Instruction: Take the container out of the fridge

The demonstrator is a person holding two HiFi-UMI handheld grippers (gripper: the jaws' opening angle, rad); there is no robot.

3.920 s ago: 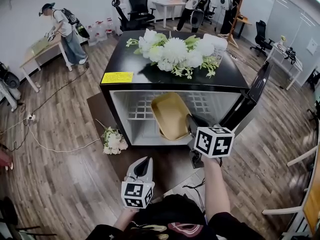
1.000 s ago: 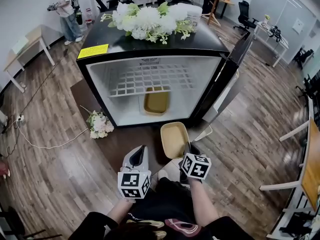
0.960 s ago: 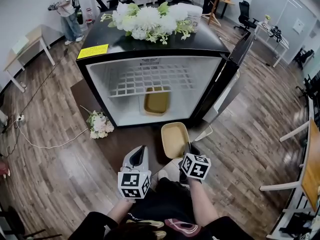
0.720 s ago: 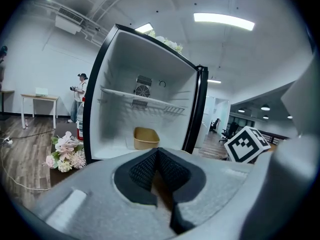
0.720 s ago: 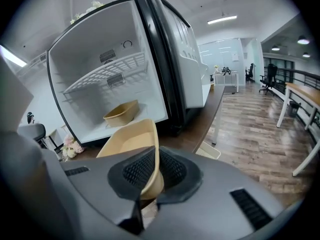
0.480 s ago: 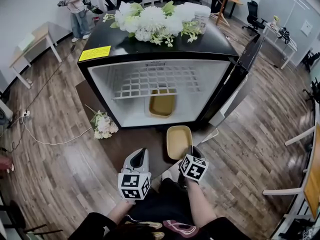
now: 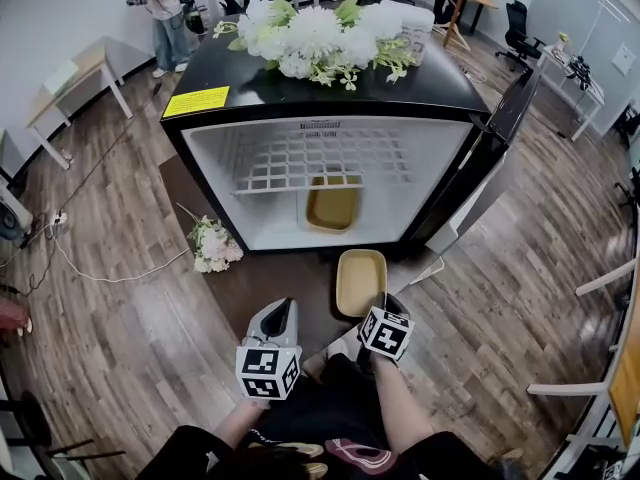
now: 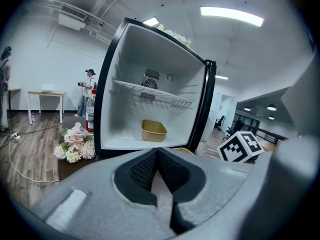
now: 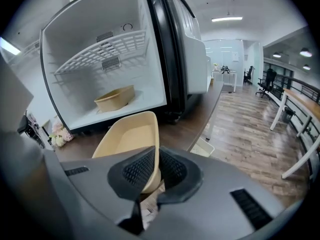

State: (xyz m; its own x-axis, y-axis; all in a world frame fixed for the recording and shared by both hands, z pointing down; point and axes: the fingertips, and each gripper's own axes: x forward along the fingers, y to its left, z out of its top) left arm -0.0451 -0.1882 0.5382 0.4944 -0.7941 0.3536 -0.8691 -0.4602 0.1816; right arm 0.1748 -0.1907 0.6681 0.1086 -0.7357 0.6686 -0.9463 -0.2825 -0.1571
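My right gripper (image 7: 377, 306) (image 9: 156, 165) is shut on the near rim of a tan container (image 7: 360, 280) (image 9: 131, 143), held outside the fridge (image 7: 330, 183) over the dark table in front of it. A second tan container (image 7: 333, 204) (image 8: 153, 130) (image 9: 115, 98) rests on the fridge floor under the white wire shelf (image 7: 325, 158). The fridge door (image 7: 500, 138) stands open to the right. My left gripper (image 7: 277, 320) (image 8: 158, 171) is shut with nothing in it, low and to the left of the held container.
White flowers (image 7: 330, 33) lie on the fridge's black top beside a yellow label (image 7: 197, 101). A small bouquet (image 7: 215, 249) lies on the wood floor left of the fridge. A person (image 7: 165, 3) stands by a desk (image 7: 65, 83) at the far left.
The right gripper carried the container out of the fridge and has lowered it over the table. The left gripper sank slightly.
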